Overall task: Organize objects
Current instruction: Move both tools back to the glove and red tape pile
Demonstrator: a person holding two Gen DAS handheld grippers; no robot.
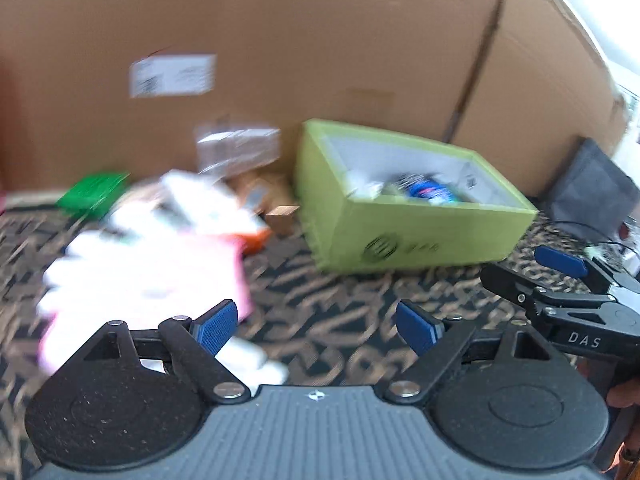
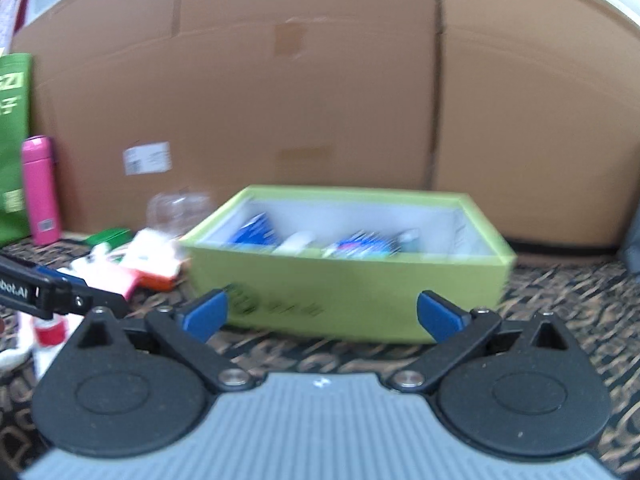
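A lime-green box (image 1: 420, 236) (image 2: 360, 292) stands open on the patterned carpet and holds blue packets and small white items (image 2: 360, 244). A blurred pile of white and pink items (image 1: 152, 256) (image 2: 120, 268) lies left of the box. My left gripper (image 1: 316, 326) is open and empty, low over the carpet beside the pile. My right gripper (image 2: 322, 314) is open and empty, facing the box's front wall. In the left wrist view the right gripper shows at the right edge (image 1: 568, 280).
A large cardboard box (image 1: 280, 60) (image 2: 320, 100) fills the background. A pink bottle (image 2: 40, 188) and a green bag (image 2: 14, 140) stand at far left. A green item (image 1: 94, 194), a small wooden block (image 1: 282, 218) and a clear plastic package (image 1: 236, 148) lie behind the pile. A grey pouch (image 1: 592, 188) is at right.
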